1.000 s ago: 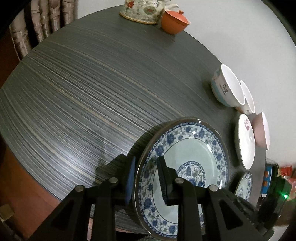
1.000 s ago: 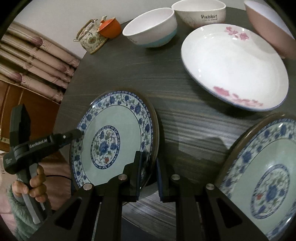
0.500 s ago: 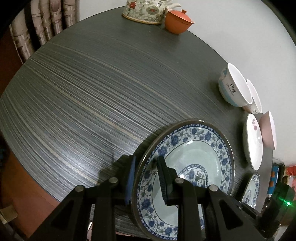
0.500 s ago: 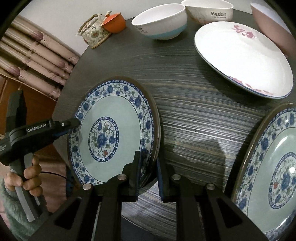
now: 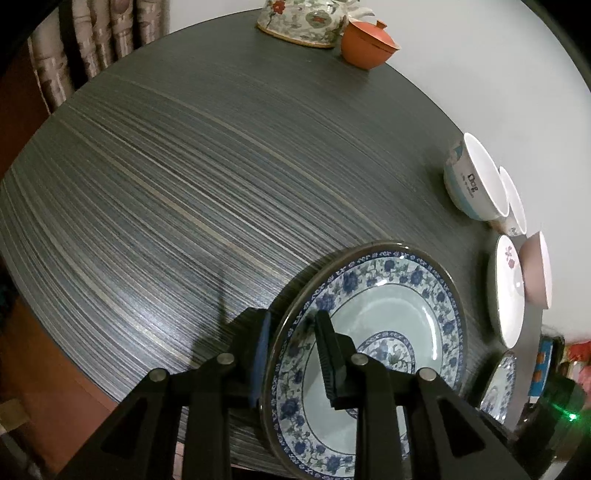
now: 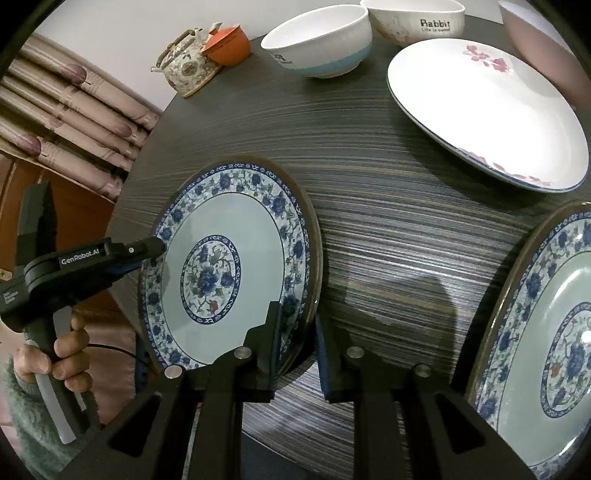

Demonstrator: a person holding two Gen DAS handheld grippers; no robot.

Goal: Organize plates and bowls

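Note:
A blue-and-white floral plate (image 5: 399,314) (image 6: 221,221) sits low at the near-left edge of the dark striped table (image 5: 184,184). I cannot tell whether it rests flat on the table. Both grippers have its rim between their fingers, on opposite sides. The jaws of my left gripper (image 5: 291,321) are opening, and its pads still touch the rim. In the right wrist view the left gripper's tip (image 6: 159,247) is on the plate's left rim. My right gripper (image 6: 297,317) is also opening, with a thin gap beside its right pad.
A second blue-and-white plate (image 6: 546,332) lies to the right. Behind it is a white plate with pink flowers (image 6: 480,99). A blue-banded bowl (image 6: 317,40), a Rabbit bowl (image 6: 413,18) and a pink bowl (image 6: 535,37) stand at the back. A teapot (image 6: 184,66) and an orange cup (image 6: 229,44) are far left. A hand (image 6: 70,350) holds the left gripper.
The held plate and both grippers have drifted slightly away from the second blue-and-white plate. The right gripper's fingers stand a little wider apart than before.

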